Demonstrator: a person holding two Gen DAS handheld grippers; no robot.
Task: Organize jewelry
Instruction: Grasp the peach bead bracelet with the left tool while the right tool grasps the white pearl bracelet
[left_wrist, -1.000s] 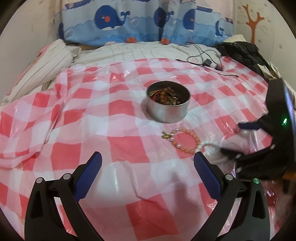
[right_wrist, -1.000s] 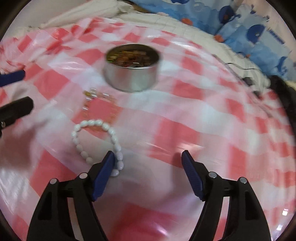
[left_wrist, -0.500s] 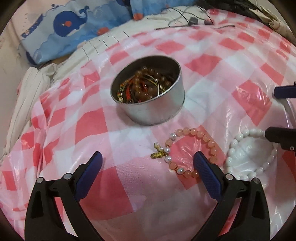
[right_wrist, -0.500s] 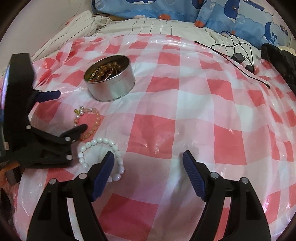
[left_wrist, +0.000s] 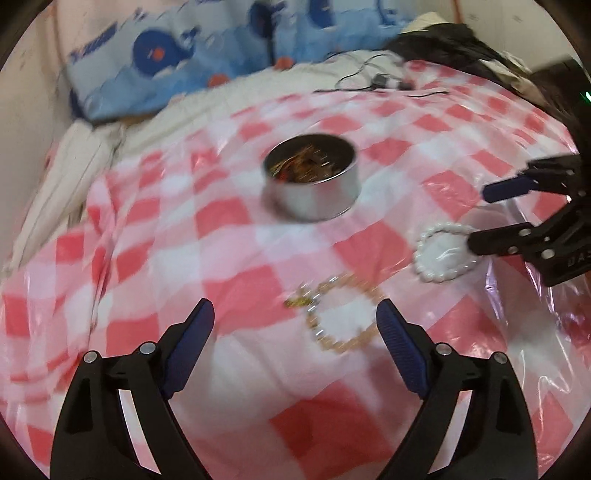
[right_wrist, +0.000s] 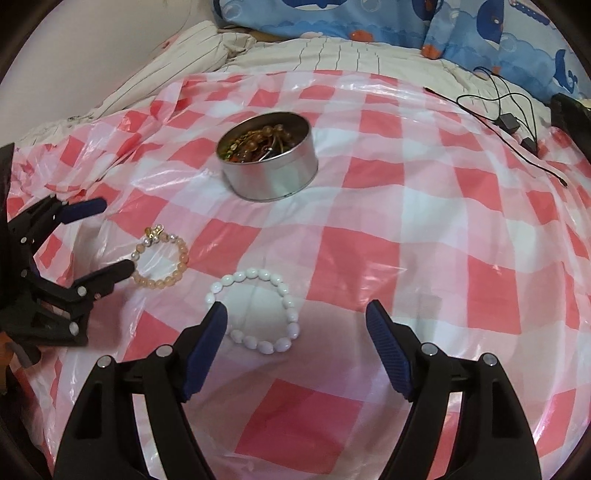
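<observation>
Bracelets were laid on the checked plastic sheet: a white one and a peach one, near the round tin. Both the left gripper and the right gripper were held wide open, with nothing gripped.

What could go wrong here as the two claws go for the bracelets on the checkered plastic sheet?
The white bracelet and pink bracelet lie close together, so the left claw and right claw, both open, might collide. The plastic sheet is loose and wrinkled; a closing claw may pinch it along with the beads. The tin already looks fairly full, so a dropped bracelet could catch on its rim.
</observation>
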